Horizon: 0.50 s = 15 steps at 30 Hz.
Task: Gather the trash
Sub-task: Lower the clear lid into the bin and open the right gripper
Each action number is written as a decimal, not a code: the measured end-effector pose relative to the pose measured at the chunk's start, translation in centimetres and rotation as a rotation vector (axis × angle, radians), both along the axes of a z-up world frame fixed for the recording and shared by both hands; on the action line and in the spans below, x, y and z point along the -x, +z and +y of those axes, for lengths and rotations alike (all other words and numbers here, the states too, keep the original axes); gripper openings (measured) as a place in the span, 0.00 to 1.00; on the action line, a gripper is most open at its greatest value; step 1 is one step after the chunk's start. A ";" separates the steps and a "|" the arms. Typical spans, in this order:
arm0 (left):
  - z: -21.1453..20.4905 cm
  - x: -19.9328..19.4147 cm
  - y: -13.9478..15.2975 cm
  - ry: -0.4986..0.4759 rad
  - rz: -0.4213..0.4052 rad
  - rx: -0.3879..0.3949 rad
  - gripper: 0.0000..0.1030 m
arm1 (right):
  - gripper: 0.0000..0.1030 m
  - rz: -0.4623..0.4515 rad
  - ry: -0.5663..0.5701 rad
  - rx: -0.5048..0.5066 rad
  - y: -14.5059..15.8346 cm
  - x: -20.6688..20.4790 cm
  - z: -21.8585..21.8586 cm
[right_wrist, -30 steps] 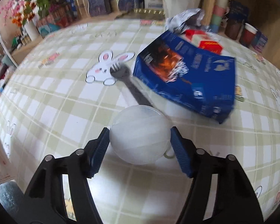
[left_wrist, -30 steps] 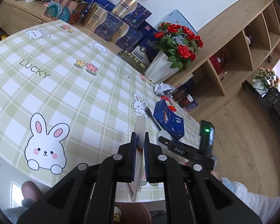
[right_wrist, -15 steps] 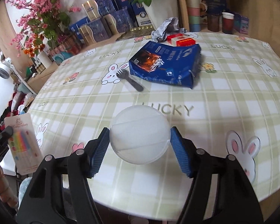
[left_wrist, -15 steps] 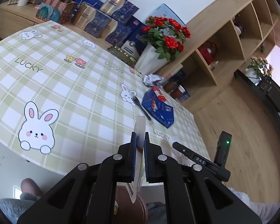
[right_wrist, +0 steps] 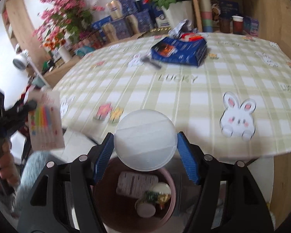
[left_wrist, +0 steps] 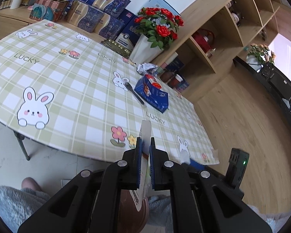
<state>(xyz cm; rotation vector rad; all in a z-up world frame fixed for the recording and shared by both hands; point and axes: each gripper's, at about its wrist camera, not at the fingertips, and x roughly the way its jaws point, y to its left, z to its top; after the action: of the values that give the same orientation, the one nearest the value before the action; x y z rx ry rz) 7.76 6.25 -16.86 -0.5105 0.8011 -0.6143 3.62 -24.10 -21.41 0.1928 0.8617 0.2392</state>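
Note:
My left gripper (left_wrist: 145, 145) is shut on a thin candle card (left_wrist: 146, 131), seen edge-on past the table's near edge. In the right wrist view the same card (right_wrist: 45, 120) shows its coloured candles at the far left. My right gripper (right_wrist: 145, 141) is shut on a round white plastic lid (right_wrist: 145, 137), held above a brown bin (right_wrist: 106, 209) with several scraps inside. On the table lie a blue box (left_wrist: 152, 94), a dark fork (left_wrist: 134, 94) and a crumpled foil wrapper (left_wrist: 146, 67).
The checked tablecloth (left_wrist: 67, 89) covers a folding table with a leg (left_wrist: 22, 145) at the left. A rose pot (left_wrist: 145, 48) and stacked gift boxes (left_wrist: 99, 17) line the far side. Wooden shelves (left_wrist: 223, 38) stand to the right. A person's fluffy sleeve (left_wrist: 7, 203) is at the bottom left.
Both grippers have drawn back from the table middle past its near edge, each keeping its load. The bin has come into view beneath the right gripper.

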 end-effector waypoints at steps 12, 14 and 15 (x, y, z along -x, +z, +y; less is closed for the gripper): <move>0.0 2.6 -1.5 -0.016 0.022 -0.030 0.07 | 0.65 0.259 0.204 0.043 -9.7 0.4 7.3; 0.2 2.7 -1.8 -0.011 0.027 -0.027 0.07 | 0.65 0.323 0.236 0.081 -11.9 0.0 8.5; 0.3 2.7 -2.1 -0.007 0.034 -0.022 0.07 | 0.65 0.347 0.244 0.090 -12.7 -0.1 8.9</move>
<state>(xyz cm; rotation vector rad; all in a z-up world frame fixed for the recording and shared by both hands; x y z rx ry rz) 5.04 6.59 -18.96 -0.4990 0.8413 -0.6036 3.70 -15.21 -34.12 0.0438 1.2403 0.4012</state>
